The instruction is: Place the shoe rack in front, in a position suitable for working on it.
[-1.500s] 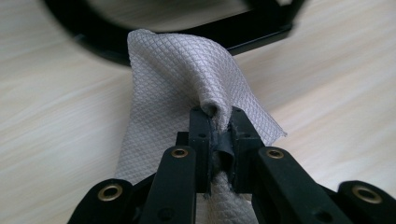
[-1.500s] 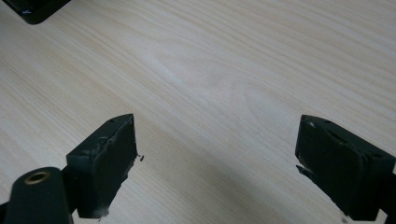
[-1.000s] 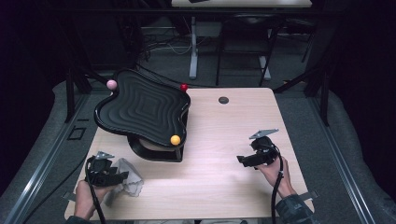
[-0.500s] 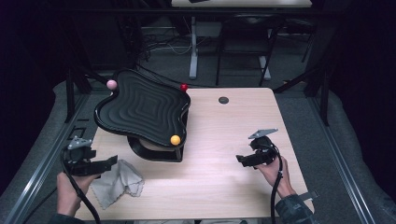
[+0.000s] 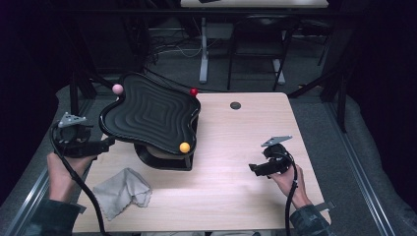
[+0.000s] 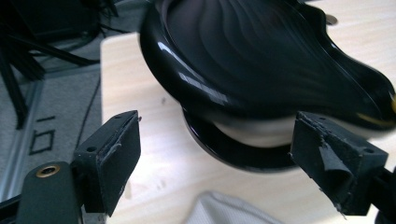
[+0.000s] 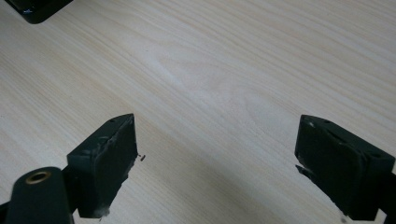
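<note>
Nearby, crumpled grey cloth (image 5: 121,191) (soft); glossy rippled tray (image 5: 147,114).

Wide-apart hand-held gripper (image 7: 217,163) jaws over bare table (image 7: 224,70)

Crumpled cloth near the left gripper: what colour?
Light grey crumpled cloth, clearest in the high view.
</note>
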The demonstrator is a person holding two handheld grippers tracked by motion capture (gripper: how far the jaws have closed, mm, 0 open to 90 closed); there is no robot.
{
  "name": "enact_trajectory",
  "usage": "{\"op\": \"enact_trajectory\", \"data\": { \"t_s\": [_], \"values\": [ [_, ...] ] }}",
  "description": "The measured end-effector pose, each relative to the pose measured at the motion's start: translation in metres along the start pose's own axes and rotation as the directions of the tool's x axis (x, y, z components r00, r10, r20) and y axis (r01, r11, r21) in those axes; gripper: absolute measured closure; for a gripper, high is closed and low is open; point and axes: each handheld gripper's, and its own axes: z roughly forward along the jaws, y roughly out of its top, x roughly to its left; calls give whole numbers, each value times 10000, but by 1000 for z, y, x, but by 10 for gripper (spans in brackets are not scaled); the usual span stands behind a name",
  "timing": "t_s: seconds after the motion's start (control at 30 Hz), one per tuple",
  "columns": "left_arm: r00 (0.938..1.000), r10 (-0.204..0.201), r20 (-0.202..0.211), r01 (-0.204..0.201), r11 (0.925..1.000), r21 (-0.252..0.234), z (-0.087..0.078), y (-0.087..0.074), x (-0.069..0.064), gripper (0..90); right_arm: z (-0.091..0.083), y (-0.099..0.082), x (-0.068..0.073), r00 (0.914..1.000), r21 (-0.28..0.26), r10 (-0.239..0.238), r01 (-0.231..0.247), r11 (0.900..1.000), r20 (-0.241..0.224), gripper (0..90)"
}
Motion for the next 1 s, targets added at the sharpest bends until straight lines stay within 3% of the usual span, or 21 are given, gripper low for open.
{"op": "enact_trajectory", "data": {
  "t_s": [0.4,0.57,0.67,0.77,0.87,1.0],
  "values": [
    [9961,-159,-864,133,9994,-309,17,36,11,216,2,0,0,9999,99,-51,52,9999,-139,121],
    [9934,-134,-1137,121,9999,-121,31,47,13,325,3,-1,0,9999,159,-48,50,9999,-97,124],
    [9926,-51,-1211,61,10000,78,38,49,13,439,3,-1,-1,9999,178,-35,36,9998,-98,125],
    [9959,-22,-902,35,9999,151,44,50,14,532,2,-1,-2,9999,176,-33,36,9998,-123,125],
    [9921,502,-1147,-478,9986,239,44,52,9,580,3,-1,-2,9999,205,-33,35,9998,-109,126],
    [9903,818,-1125,-812,9967,94,44,54,13,695,3,-1,-1,9999,193,-16,19,9998,-145,127]
  ]
}}
